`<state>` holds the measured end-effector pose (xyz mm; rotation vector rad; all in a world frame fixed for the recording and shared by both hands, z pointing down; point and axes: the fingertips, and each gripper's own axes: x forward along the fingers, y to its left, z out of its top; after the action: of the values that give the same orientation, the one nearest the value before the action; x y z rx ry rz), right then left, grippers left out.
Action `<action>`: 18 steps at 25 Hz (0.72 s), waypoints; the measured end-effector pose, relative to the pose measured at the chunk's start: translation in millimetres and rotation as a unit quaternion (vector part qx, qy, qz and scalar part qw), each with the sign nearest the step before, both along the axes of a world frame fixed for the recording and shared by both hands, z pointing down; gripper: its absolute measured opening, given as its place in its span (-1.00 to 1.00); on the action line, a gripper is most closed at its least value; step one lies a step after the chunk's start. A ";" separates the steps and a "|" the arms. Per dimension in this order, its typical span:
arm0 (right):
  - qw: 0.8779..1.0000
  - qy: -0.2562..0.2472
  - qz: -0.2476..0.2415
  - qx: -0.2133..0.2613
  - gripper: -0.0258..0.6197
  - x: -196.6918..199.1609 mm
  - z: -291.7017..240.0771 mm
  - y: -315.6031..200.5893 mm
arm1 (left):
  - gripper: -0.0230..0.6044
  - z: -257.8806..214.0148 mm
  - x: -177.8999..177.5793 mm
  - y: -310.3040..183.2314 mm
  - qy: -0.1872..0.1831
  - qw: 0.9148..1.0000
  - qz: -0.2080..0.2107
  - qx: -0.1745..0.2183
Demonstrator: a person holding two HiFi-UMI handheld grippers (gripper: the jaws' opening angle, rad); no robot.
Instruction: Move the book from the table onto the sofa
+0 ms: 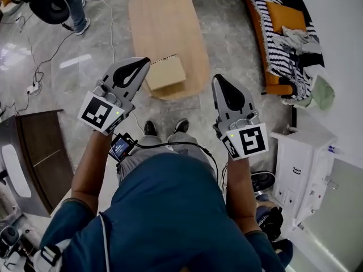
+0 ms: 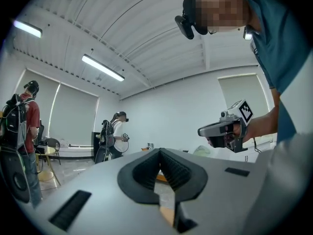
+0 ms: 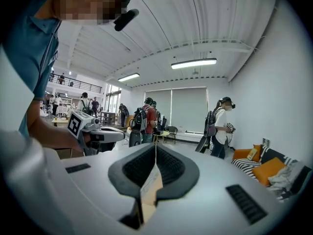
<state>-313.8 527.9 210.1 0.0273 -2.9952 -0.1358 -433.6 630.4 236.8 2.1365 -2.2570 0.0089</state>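
Lying closed, thick tan book (image 1: 165,72)

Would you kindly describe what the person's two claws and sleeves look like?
The left claw and right claw are pale grey shells with black ribbed pads, each carrying a white cube with black square markers. A black cable trails from a small screen by the left forearm. The shirt is teal, short-sleeved.

The book (image 1: 165,71) lies on the near end of the surface (image 1: 167,21), just beyond the left gripper (image 1: 144,64). The right gripper (image 1: 219,80) is to its right. The sofa (image 1: 283,33) stands far right, a cabinet (image 1: 300,163) near right.
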 end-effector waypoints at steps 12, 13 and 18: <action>0.995 -0.008 -0.085 -0.051 -0.87 -52.1 33.1 -84.4 | -0.91 32.1 -39.8 -61.2 0.000 0.994 -0.093 -0.056; 0.994 -0.007 -0.093 -0.056 -0.87 -56.2 36.5 -92.5 | -0.91 38.0 -42.9 -66.9 0.004 0.992 -0.104 -0.065; 0.987 0.010 -0.135 -0.084 -0.87 -73.3 66.3 -116.0 | -0.91 81.8 -51.7 -84.3 0.044 0.985 -0.138 -0.090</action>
<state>-387.2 411.9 276.5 -0.3954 -2.9636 0.0872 -485.3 546.2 318.6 1.6899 -2.3780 0.1040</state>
